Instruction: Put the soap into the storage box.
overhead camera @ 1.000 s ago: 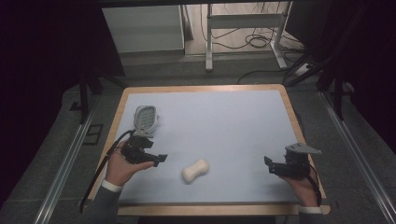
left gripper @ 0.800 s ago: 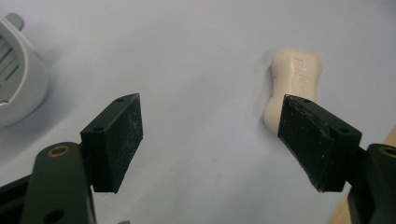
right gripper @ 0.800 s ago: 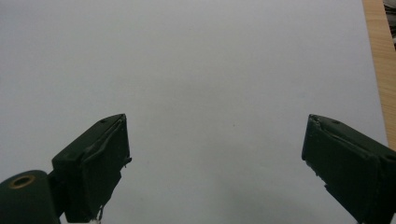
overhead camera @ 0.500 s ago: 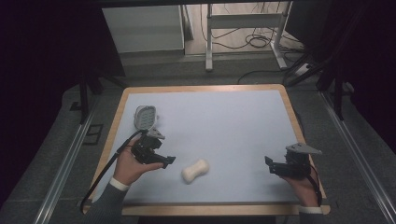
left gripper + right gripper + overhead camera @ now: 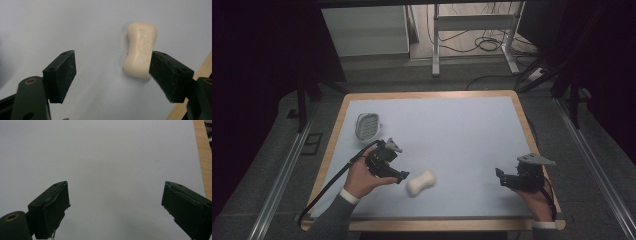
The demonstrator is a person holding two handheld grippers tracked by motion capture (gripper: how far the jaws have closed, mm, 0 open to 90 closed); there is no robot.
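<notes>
A cream, waisted bar of soap (image 5: 420, 183) lies flat on the pale blue table top, near the front and left of centre. My left gripper (image 5: 398, 176) hovers just left of it, open. Seen from the left gripper view, the soap (image 5: 141, 48) lies ahead, close to the right-hand jaw and apart from both jaws. A white soap dish (image 5: 367, 125) with a slotted insert stands at the back left. My right gripper (image 5: 503, 177) is open near the front right, with bare table between its jaws (image 5: 115, 202).
The table (image 5: 472, 130) has a wooden rim all round. Black cables trail from each gripper toward the front edge. Beyond the far edge are a grey cabinet, metal stand legs (image 5: 436, 45) and floor cables.
My left gripper has moved right and slightly forward, from beside the soap dish toward the soap. The right gripper and the soap have stayed put.
</notes>
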